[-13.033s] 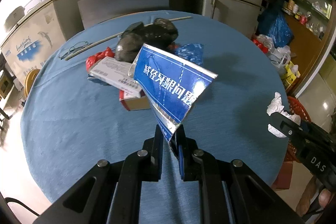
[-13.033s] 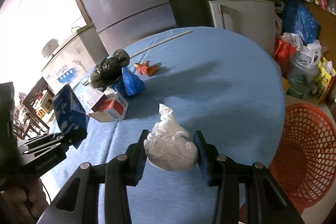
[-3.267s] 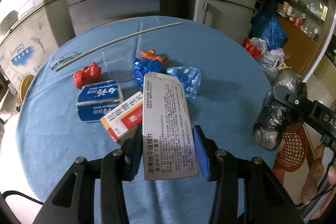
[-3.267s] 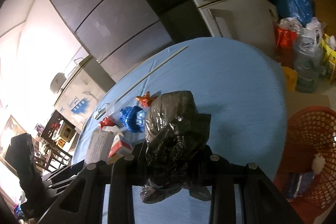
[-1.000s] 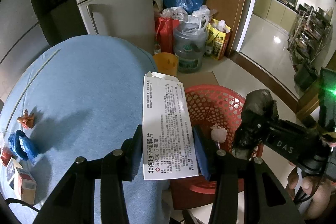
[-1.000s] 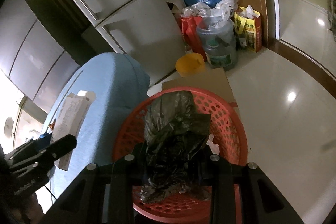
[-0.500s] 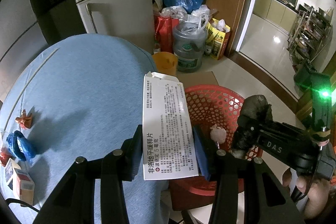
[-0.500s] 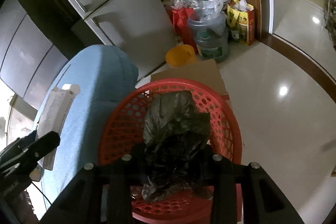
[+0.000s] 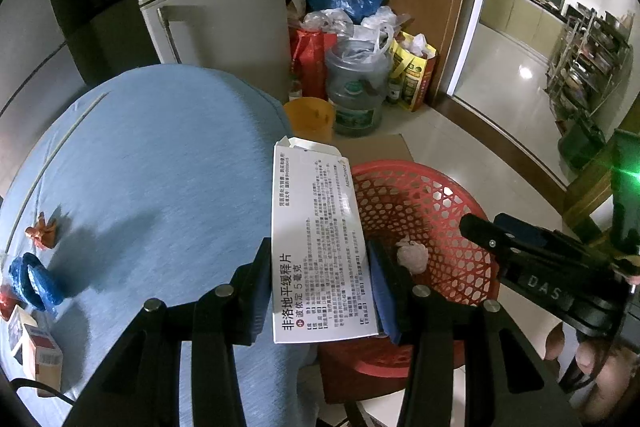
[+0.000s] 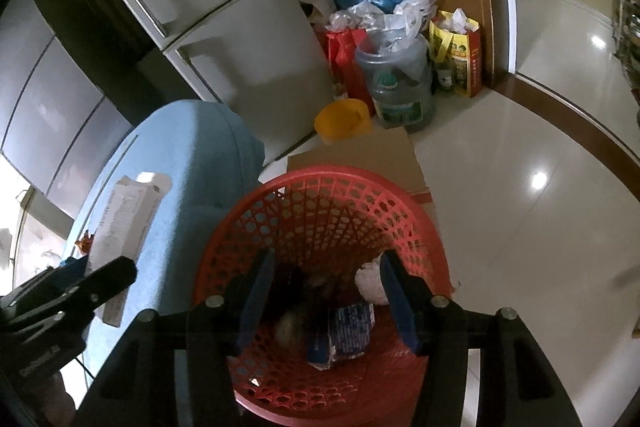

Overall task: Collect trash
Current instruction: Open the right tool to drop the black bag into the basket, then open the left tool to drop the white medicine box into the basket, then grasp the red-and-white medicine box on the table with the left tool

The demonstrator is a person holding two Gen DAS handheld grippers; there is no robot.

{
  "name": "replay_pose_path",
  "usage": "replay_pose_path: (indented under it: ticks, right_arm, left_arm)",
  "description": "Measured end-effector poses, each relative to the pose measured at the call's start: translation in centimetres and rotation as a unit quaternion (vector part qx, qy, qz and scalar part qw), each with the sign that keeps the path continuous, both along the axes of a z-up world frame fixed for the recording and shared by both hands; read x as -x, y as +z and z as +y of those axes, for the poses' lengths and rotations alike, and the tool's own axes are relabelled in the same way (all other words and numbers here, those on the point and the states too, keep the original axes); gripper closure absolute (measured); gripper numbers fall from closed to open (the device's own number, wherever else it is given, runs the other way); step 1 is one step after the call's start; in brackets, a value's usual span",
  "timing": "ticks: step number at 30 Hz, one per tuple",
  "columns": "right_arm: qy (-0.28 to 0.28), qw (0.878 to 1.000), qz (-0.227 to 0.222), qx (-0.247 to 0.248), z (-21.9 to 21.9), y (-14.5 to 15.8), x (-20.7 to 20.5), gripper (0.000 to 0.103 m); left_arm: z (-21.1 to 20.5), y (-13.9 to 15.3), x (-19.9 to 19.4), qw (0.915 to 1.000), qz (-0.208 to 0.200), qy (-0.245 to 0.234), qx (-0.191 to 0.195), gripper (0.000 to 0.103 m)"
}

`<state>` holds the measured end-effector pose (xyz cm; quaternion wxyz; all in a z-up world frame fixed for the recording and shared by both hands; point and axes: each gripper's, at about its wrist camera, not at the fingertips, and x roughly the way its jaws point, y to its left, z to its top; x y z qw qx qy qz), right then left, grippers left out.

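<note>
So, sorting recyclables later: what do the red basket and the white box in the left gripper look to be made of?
The red basket looks like moulded plastic: an even open lattice wall, a smooth rim and a slight sheen. The white box in the left gripper looks like thin matte card: flat printed panels, crisp folds and an open end flap. Whether it is coated I cannot tell.
</note>
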<state>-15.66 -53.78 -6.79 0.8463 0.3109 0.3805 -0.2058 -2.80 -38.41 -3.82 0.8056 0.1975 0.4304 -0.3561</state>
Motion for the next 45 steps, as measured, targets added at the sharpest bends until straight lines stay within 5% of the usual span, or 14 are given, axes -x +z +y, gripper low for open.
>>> replay_pose_path:
  ticks: [15, 20, 28, 36, 45]
  right_arm:
    - [-0.02, 0.999, -0.025, 0.009, -0.3, 1.4, 1.4, 0.044]
    - [-0.052, 0.998, -0.041, 0.024, -0.8, 2.6, 2.4, 0.039]
    - [-0.057, 0.997, -0.043, 0.03, -0.6, 3.4, 2.6, 0.039]
    - [-0.017, 0.998, -0.046, 0.034, 1.6, 3.9, 0.5, 0.039]
    - [0.072, 0.996, -0.045, 0.033, 8.6, 4.1, -4.8, 0.039]
  left_arm:
    - [-1.8, -1.2, -0.2, 0.9993, 0.033, -0.016, -0.006, 0.055]
    - [-2.3, -1.5, -0.3, 0.9992, 0.032, -0.02, -0.015, 0.033]
    - [-1.2, -1.1, -0.4, 0.999, 0.037, -0.024, -0.008, 0.033]
    - [6.3, 1.6, -3.4, 0.9971, 0.032, 0.055, 0.041, 0.033]
    - [19.2, 2.4, -5.4, 0.987, -0.007, 0.156, 0.038, 0.033]
